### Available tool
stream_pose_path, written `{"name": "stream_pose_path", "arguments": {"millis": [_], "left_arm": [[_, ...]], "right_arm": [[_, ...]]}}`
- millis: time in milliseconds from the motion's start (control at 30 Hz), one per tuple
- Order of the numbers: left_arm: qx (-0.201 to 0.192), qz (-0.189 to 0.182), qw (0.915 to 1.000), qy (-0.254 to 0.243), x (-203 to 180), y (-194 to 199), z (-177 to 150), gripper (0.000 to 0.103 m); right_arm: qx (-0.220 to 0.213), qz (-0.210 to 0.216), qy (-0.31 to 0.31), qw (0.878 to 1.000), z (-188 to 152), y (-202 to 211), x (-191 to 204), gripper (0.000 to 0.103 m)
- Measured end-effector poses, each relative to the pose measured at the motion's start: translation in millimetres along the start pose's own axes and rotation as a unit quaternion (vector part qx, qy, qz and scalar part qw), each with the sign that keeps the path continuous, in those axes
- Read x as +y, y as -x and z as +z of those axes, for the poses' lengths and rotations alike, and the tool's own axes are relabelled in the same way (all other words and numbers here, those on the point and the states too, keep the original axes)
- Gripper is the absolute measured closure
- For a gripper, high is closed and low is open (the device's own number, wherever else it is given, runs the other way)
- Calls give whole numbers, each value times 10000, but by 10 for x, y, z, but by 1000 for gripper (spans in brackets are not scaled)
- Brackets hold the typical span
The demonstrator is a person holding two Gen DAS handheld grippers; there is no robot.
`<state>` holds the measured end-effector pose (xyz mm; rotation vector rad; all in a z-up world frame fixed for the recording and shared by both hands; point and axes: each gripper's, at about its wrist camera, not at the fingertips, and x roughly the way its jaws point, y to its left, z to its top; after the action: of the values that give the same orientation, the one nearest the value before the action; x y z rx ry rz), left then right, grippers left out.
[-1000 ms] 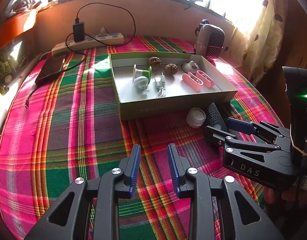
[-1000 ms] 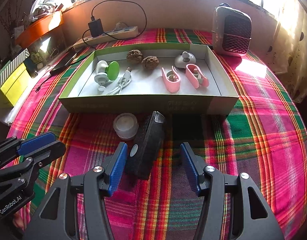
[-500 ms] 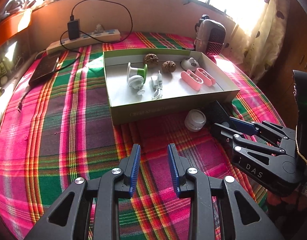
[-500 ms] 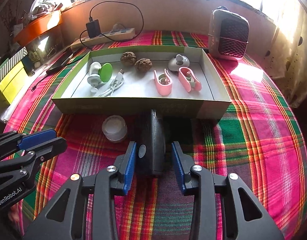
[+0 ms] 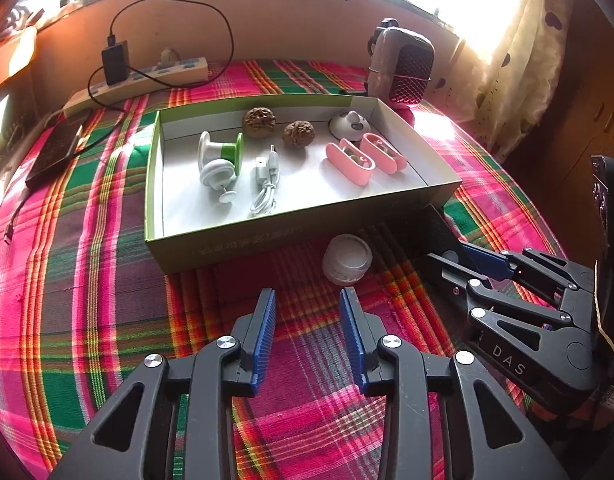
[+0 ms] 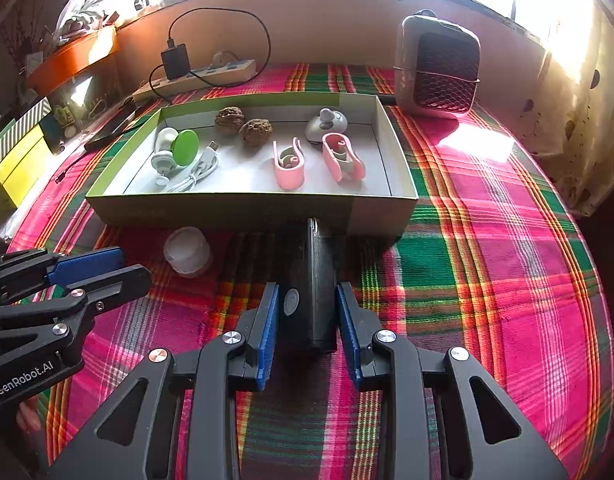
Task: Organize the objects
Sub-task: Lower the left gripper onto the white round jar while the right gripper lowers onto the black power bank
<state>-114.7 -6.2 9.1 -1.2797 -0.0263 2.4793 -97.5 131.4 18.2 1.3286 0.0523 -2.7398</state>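
Black device (image 6: 311, 280) now clamped, right claw (image 6: 307, 320) just closed — left claw (image 5: 307, 328) widened

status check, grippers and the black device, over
Right hand-held gripper jaws just closing, pads on black device lying on cloth. Left hand-held gripper empty, jaws just opening, short of white jar. Box wall right ahead of device.

Two black plastic grippers, left (image 5: 307, 334) and right (image 6: 307, 330): skeletal triangular cut-outs, silver round screws, ribbed blue pads (image 5: 263, 336) inside. White lettering, "GenRobot.AI" on the left, "DAS" on the right.
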Motion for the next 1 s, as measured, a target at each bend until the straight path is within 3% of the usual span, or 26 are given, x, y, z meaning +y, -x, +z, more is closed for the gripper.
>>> {"name": "stream_pose_path", "arguments": {"millis": [1000], "left_arm": [[-41,276,9996,-72,-298,-288,220,71]], "right_arm": [[-51,-127,-12,9999,-3,14,-468,73]]}}
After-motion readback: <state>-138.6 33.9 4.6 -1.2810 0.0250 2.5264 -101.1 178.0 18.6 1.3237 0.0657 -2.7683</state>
